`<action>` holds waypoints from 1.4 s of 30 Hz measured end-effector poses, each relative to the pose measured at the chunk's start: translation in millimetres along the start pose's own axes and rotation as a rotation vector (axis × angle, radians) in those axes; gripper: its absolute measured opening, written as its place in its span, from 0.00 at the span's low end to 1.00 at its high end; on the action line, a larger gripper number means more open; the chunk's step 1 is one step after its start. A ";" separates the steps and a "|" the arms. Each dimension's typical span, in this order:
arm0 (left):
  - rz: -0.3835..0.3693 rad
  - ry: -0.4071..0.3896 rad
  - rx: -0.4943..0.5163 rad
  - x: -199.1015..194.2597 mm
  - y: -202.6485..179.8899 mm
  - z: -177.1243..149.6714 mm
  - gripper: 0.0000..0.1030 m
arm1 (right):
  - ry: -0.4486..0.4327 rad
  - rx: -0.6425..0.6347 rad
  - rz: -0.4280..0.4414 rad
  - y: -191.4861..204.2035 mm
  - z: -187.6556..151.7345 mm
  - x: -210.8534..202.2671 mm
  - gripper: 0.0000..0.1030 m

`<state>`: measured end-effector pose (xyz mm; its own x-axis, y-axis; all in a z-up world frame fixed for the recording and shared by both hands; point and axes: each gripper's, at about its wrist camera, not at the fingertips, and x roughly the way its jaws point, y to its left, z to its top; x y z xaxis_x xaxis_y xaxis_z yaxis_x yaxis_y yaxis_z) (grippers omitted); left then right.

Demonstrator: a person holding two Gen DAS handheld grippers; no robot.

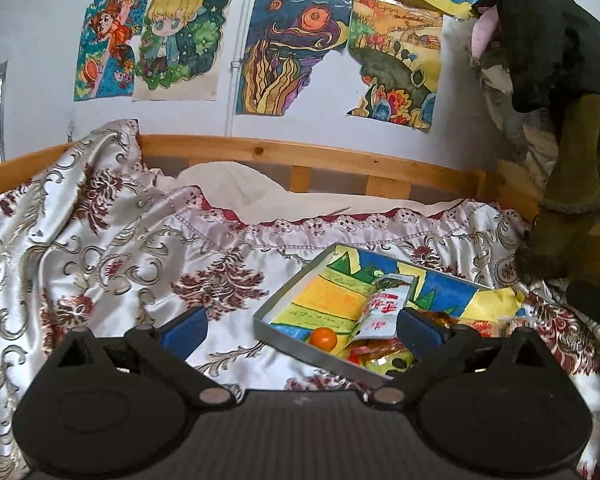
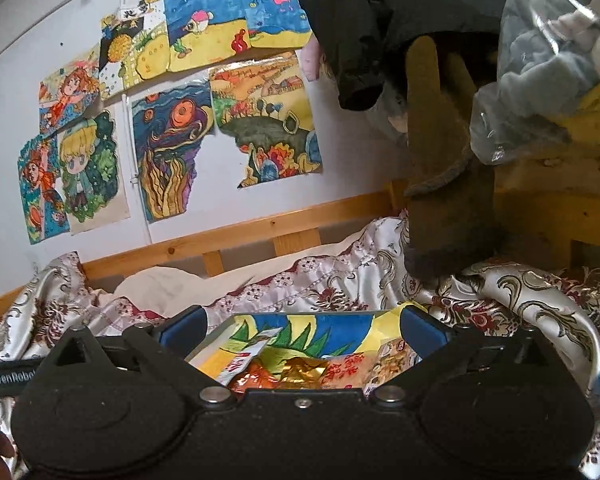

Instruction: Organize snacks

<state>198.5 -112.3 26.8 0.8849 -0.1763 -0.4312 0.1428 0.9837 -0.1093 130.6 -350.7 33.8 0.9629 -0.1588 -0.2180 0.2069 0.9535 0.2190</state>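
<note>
Shallow grey-rimmed tray lined with a bright crayon drawing, resting on the floral satin bedspread, toward the right of the bed. Inside, at the near end: a white sachet with red lettering lying tilted, a small round orange sweet just beside the near rim, and a heap of orange and yellow crinkled wrappers touching the sachet's lower edge. From the right wrist view, same tray with a gold foil wrapper and a pale packet with red characters piled together at the near side.

Left gripper spread wide, nothing between the blue-padded fingers; left finger over bare bedspread, right finger over the tray's snack heap, contact not clear. Right gripper likewise spread wide and gripping nothing, poised above the tray with both blue pads flanking the pile. Black body of the right gripper also showing at the right edge of the left wrist view.

Beyond the tray: lace-trimmed edge of the bedspread, a cream sheet, then a pine bed rail. Above, a white wall covered with children's coloured drawings. At the right, dark and brown garments hanging down to the bedspread, and a clear plastic bag of grey cloth.
</note>
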 end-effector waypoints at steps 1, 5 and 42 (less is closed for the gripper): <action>-0.001 0.002 0.001 -2.8 1.7 -1.1 0.99 | -0.003 -0.003 0.003 1.9 -0.5 -4.6 0.99; 0.001 -0.006 -0.003 -18.0 10.0 -6.2 0.99 | -0.014 -0.012 0.008 9.3 -2.4 -22.0 0.99; -0.075 -0.019 0.130 -106.1 69.7 -86.5 1.00 | 0.085 -0.132 -0.077 58.0 -72.2 -138.1 0.99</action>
<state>76.2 -28.1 -12.5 0.8777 -0.2498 -0.4090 0.2637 0.9643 -0.0229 -2.9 -255.1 8.0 0.9258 -0.2157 -0.3104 0.2496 0.9656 0.0733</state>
